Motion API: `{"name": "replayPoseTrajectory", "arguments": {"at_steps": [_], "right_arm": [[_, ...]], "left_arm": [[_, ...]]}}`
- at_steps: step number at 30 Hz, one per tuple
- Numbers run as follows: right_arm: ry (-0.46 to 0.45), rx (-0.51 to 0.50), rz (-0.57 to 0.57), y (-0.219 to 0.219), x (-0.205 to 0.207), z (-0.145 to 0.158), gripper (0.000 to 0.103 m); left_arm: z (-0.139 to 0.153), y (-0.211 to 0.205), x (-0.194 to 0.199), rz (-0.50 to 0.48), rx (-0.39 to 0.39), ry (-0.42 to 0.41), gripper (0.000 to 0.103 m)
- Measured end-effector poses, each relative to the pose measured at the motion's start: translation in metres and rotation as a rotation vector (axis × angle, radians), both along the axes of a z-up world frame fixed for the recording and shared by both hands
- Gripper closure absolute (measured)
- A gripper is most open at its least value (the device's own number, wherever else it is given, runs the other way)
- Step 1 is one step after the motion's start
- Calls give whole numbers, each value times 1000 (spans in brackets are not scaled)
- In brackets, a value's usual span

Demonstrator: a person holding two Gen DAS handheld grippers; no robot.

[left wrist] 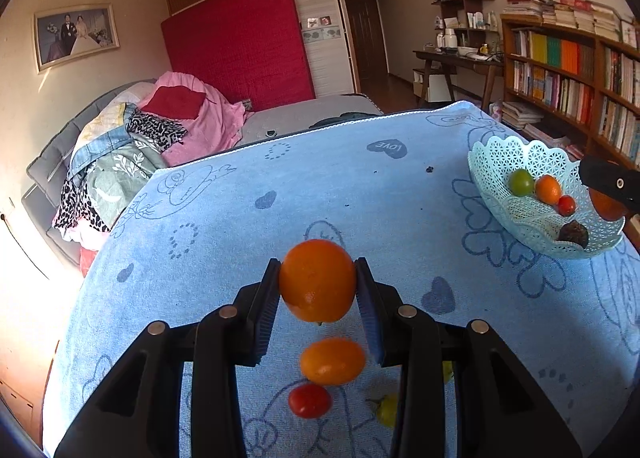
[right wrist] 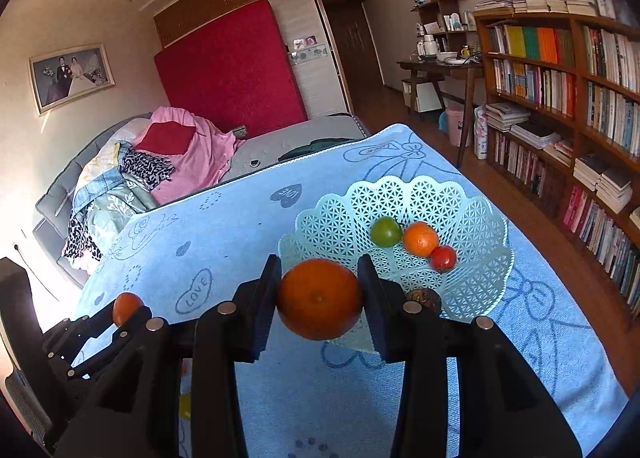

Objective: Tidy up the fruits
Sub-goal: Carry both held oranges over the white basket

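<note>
My left gripper (left wrist: 317, 284) is shut on an orange (left wrist: 317, 280), held above the blue towel (left wrist: 340, 194). Below it on the towel lie a small orange fruit (left wrist: 333, 361), a red tomato (left wrist: 310, 400) and a yellow-green fruit (left wrist: 387, 410). My right gripper (right wrist: 319, 298) is shut on another orange (right wrist: 319, 299), just in front of the pale green lattice basket (right wrist: 340, 218). The basket holds a green tomato (right wrist: 385, 231), a small orange (right wrist: 420, 239), a red tomato (right wrist: 443, 258) and a dark brown fruit (right wrist: 424, 296). The basket also shows at the right of the left wrist view (left wrist: 504, 154).
The towel covers a table; its far edge borders a grey bed (right wrist: 296, 138) with piled clothes (right wrist: 152, 162). A bookshelf (right wrist: 560, 98) and a wooden floor (right wrist: 560, 242) lie to the right. The left gripper (right wrist: 120, 318) shows at the lower left of the right wrist view.
</note>
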State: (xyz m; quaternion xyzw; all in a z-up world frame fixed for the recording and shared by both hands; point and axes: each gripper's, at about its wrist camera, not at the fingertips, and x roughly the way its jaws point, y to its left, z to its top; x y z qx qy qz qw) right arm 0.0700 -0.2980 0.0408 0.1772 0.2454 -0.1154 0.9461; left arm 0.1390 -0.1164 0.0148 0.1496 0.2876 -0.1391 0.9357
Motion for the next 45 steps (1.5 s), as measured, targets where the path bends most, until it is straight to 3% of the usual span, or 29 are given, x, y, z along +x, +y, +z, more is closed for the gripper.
{"name": "replayPoseTrajectory", "arguments": {"at_steps": [14, 29, 38, 45], "right_arm": [[4, 57, -118, -59, -8, -13, 62], [27, 87, -162, -84, -5, -26, 62], [26, 87, -170, -90, -4, -29, 62], [25, 91, -173, -90, -4, -29, 62]], "left_arm": [[7, -69, 3, -104, 39, -29, 65], [4, -113, 13, -163, 40, 6, 65], [4, -136, 18, -244, -9, 59, 65], [4, -148, 22, -321, -92, 130, 65]]}}
